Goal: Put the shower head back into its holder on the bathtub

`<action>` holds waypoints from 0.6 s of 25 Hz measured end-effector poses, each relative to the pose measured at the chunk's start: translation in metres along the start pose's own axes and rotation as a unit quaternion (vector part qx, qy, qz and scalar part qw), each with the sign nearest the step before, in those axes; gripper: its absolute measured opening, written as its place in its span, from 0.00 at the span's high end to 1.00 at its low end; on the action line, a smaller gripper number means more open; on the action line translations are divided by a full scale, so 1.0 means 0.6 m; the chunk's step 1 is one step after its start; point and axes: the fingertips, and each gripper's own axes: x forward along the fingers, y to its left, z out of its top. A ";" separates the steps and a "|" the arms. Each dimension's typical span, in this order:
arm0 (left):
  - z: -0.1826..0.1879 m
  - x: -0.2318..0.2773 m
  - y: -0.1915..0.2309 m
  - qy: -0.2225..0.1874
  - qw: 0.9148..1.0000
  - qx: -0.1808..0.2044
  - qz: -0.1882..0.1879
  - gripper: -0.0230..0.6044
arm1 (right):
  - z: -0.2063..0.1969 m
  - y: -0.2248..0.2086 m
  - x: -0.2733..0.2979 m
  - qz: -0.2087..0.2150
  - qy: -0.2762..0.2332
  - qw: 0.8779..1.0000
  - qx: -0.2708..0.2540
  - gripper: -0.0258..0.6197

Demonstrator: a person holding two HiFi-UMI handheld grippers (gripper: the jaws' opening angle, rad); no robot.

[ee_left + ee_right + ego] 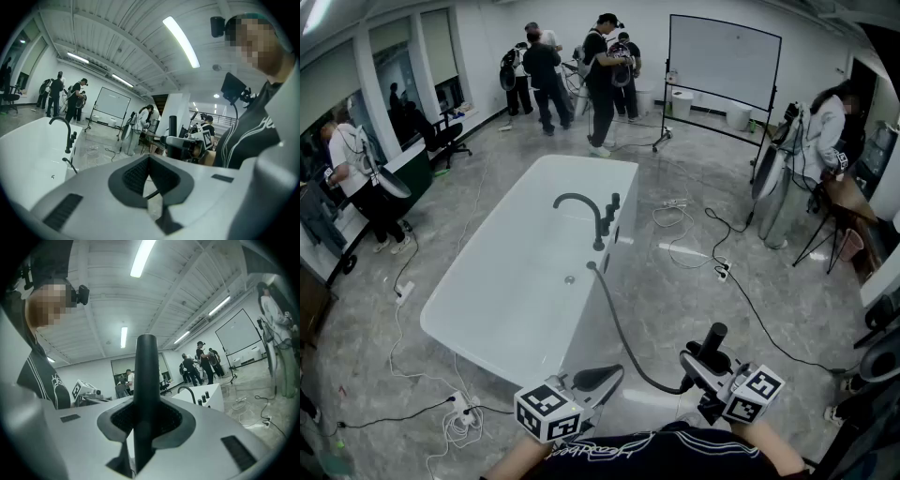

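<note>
As the left hand-held gripper (602, 378) is idling closed, the right hand-held gripper (701, 364) is pinching the shower head (713, 336) upright, seemingly for reseating.

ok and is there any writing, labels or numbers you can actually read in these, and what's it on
"He": the start of white lettering on the person's dark top, in the left gripper view; the rest is cut off.
Script across the same top in the head view: too blurred to read.
Nothing on the marker cubes: black and white square patterns only, no letters.
Nothing on the whiteboard: no writing can be made out.
</note>
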 end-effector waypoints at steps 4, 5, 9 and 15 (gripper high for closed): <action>0.007 0.001 0.000 0.001 1.000 0.002 -0.001 0.96 | 0.013 -0.008 0.005 -0.002 -0.009 1.000 0.002 0.81; 0.005 0.001 0.001 0.005 1.000 0.004 0.002 0.96 | 0.013 -0.009 0.004 -0.002 -0.012 1.000 0.005 0.81; -0.015 0.006 0.011 0.029 0.999 0.027 0.028 0.96 | 0.016 -0.011 0.001 0.000 -0.026 1.000 0.016 0.81; -0.044 0.006 0.024 0.063 0.997 0.033 0.041 0.96 | 0.043 -0.006 0.004 0.000 -0.039 0.999 0.017 0.81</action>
